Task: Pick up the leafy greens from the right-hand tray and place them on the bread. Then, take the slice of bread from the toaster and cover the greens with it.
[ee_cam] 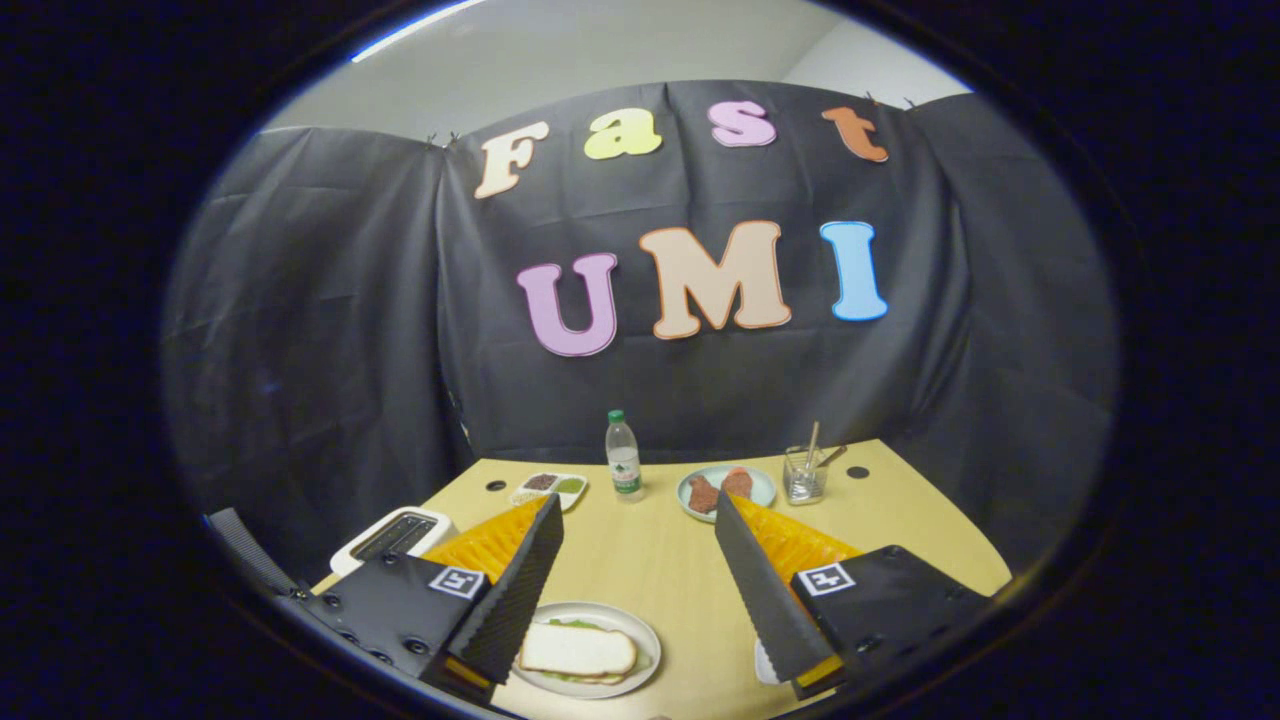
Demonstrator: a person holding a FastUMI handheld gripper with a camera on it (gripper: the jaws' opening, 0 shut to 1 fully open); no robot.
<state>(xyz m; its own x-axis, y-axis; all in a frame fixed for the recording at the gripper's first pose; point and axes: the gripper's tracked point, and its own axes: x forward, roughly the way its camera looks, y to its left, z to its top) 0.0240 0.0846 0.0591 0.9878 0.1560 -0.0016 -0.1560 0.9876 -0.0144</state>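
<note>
My gripper [640, 520] hangs open above the wooden table, nothing between its fingers. Below, close to the left finger [520, 590], a white plate [640, 630] holds a slice of bread [578, 650] lying on top of leafy greens [572, 623], whose green edges peek out around it. A white toaster [395, 535] stands left of the left finger; its slots look dark and I cannot tell if bread is inside. The rim of a white tray [762, 665] peeks out under the right finger [760, 590].
At the table's far side stand a small tray with dark and green fillings [550, 487], a water bottle [623, 457], a plate with two reddish meat pieces [724, 489] and a glass with utensils [805, 473]. Black cloth walls surround the table.
</note>
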